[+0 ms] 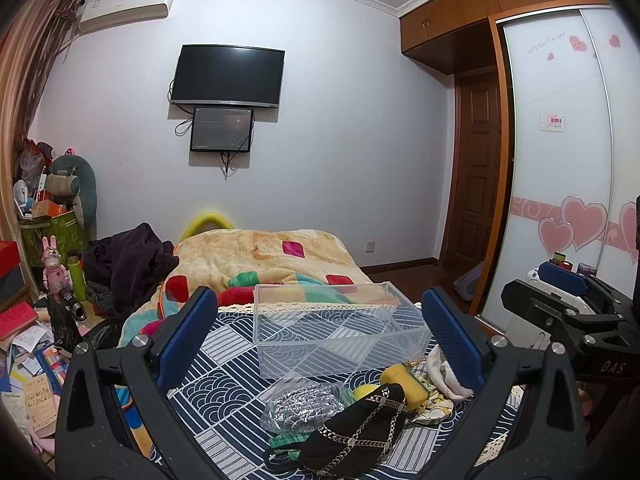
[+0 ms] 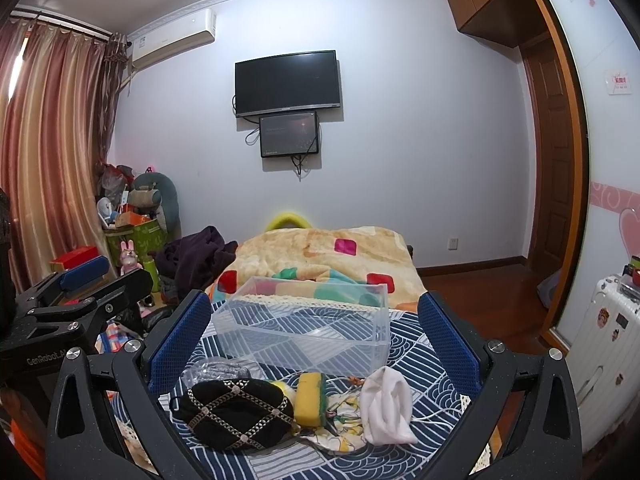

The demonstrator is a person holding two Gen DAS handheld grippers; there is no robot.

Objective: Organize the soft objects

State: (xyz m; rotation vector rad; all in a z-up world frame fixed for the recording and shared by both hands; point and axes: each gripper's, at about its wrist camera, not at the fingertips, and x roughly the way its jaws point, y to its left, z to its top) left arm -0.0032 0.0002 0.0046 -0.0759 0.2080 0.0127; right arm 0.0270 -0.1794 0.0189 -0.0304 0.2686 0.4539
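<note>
Both grippers, left (image 1: 320, 336) and right (image 2: 314, 340), hovered with jaws spread before clear bin (image 2: 308, 330) and black hat (image 2: 236, 412) on bed (image 2: 424, 364)

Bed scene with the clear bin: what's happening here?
Nothing is gripped. The left gripper and right gripper both hover open over a pile: black hat, yellow sponge, white cloth, bagged steel scourer. The clear plastic bin just beyond the pile holds nothing.
</note>
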